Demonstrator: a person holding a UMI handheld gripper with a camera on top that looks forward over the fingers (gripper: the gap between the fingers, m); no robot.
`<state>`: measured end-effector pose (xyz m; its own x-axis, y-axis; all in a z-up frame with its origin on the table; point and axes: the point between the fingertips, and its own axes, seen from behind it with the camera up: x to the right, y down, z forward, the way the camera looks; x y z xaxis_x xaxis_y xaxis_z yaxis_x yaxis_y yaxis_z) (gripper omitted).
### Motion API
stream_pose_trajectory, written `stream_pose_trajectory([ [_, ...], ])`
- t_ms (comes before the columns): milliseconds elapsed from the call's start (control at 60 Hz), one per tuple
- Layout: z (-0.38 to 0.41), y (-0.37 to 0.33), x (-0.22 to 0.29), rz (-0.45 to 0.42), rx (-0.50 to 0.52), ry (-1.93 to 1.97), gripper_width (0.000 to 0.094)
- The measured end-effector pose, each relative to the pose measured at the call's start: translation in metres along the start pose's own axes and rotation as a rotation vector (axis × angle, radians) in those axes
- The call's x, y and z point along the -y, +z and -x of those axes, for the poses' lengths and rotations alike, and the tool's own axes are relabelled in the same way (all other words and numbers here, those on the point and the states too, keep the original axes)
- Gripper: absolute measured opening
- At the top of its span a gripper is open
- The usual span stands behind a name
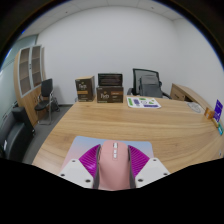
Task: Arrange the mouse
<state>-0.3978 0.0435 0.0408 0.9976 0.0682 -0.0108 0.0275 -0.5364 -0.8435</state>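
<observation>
The pink mouse [116, 165] between the gripper [114, 163] fingers is cut off at its near end, and the magenta pads [92, 156] hide its flanks, so contact there cannot be judged. The grey mat [82, 150] beneath is largely covered by the fingers and the mouse. Print on the boxes [100, 90] at the far end of the table [150, 125] is too small to read.

We have a single view, riding on the gripper [113, 165] and looking forward along its fingers [90, 158], which sit close at the bottom. We look from just above the near tabletop [120, 125] across it toward the office chairs [147, 82] and far white wall [110, 40].
</observation>
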Motion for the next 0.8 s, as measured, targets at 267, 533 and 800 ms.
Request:
stream_pose_trajectory([
  [267, 0.002, 0.012, -0.035, 0.051, -0.023, 0.038, 0.0510],
  [533, 0.011, -0.018, -0.043, 0.148, 0.055, 0.148, 0.0832],
  [800, 0.006, -0.121, -0.013, 0.079, 0.091, 0.186, 0.0833],
])
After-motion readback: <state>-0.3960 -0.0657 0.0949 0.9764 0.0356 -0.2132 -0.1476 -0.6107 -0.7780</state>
